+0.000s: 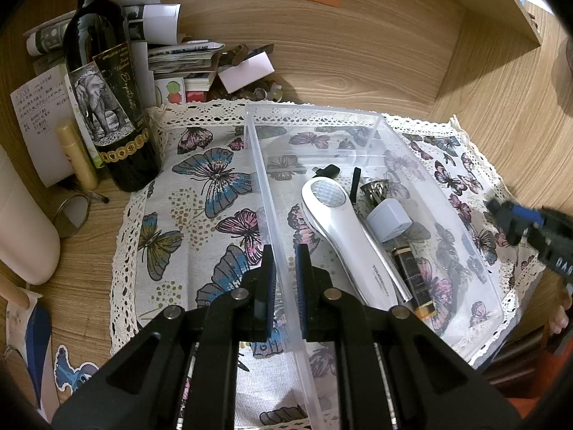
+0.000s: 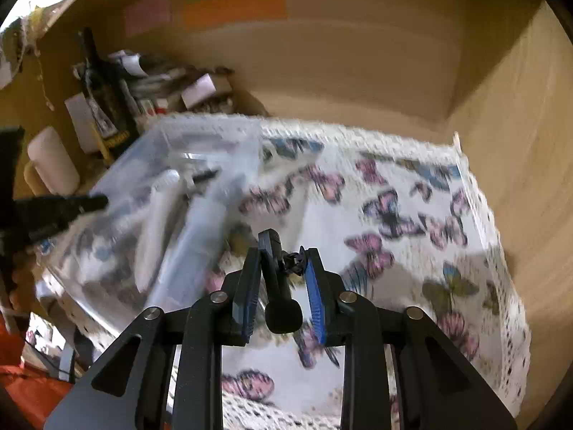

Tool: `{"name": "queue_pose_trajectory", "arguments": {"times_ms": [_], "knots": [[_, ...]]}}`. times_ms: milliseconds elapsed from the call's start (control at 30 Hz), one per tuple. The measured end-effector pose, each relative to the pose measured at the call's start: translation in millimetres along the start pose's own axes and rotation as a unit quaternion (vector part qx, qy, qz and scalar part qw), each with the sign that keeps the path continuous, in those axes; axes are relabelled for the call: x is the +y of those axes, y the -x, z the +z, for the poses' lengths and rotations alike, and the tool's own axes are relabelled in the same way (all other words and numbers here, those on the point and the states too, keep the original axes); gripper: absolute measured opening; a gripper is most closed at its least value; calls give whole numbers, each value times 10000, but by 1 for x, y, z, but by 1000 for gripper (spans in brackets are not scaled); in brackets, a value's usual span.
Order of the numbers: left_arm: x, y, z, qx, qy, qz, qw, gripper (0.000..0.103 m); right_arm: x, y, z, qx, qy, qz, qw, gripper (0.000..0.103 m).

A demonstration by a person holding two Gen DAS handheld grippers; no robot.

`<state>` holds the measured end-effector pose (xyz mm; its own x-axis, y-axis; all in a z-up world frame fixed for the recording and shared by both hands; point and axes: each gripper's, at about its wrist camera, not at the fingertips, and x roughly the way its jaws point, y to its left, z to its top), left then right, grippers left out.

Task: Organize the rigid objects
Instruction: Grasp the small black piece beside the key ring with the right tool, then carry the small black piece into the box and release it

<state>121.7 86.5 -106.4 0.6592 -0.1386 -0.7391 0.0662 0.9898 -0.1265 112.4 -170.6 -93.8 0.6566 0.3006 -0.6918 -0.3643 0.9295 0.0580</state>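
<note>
Left hand-held gripper pinching the bin wall, right one carrying a little black gadget

Closest in, the left hand-held gripper's jaws are clamped on the near-left wall of the clear plastic bin, which sits on the butterfly cloth. The right hand-held gripper is closed on a small black gadget just right of the bin, that view being blurry. In the bin: a white handheld device, a black-and-gold tube, a pale cap. Farther back left stands a wine bottle.
</note>
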Motion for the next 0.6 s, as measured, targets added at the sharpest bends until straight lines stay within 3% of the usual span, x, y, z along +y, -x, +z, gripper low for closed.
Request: {"name": "queue_pose_trajectory", "arguments": {"times_ms": [300, 600], "knots": [[0, 0, 0, -3, 4, 5, 10000, 10, 30, 4, 34, -512, 287, 598, 9965, 23], [-1, 1, -1, -11, -5, -5, 10000, 10, 69, -29, 53, -308, 750, 921, 9924, 23]]}}
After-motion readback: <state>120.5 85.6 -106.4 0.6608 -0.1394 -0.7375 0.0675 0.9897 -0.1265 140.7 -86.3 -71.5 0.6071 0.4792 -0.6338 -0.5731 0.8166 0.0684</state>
